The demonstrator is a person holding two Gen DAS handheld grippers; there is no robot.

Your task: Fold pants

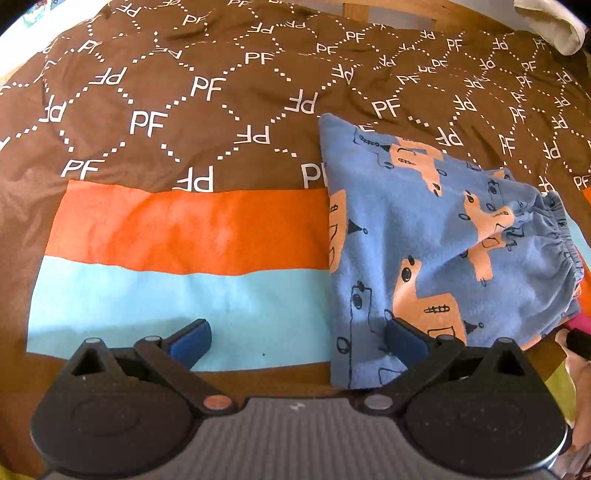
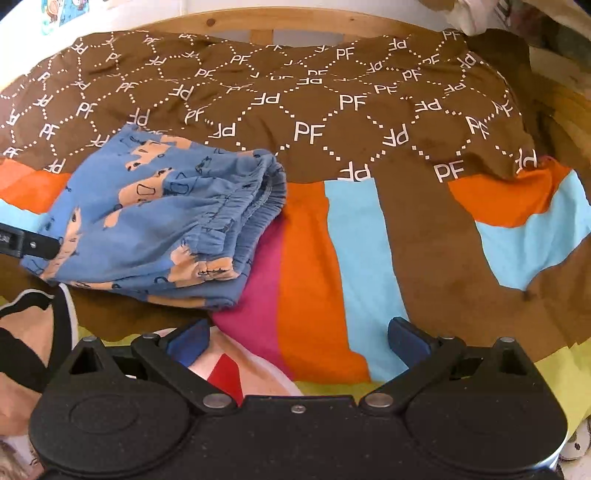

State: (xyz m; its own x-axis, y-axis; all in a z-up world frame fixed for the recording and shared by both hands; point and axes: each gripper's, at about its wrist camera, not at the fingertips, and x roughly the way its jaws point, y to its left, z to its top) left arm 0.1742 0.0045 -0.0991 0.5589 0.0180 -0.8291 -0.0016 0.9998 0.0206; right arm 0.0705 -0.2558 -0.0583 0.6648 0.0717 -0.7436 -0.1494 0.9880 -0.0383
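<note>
Both our grippers, left gripper (image 1: 297,341) and right gripper (image 2: 298,341), gape wide, holding nothing — the folded pants (image 1: 436,251) look puffy at the right of the frame and could flop open if we bump them

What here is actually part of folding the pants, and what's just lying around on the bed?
Part of the job:
- blue patterned pants, already folded up
- left gripper, open
- right gripper, open

Just lying about:
- brown PF-print bedspread with its coloured stripes
- white cloth at the far corner
- wooden bed frame
</note>
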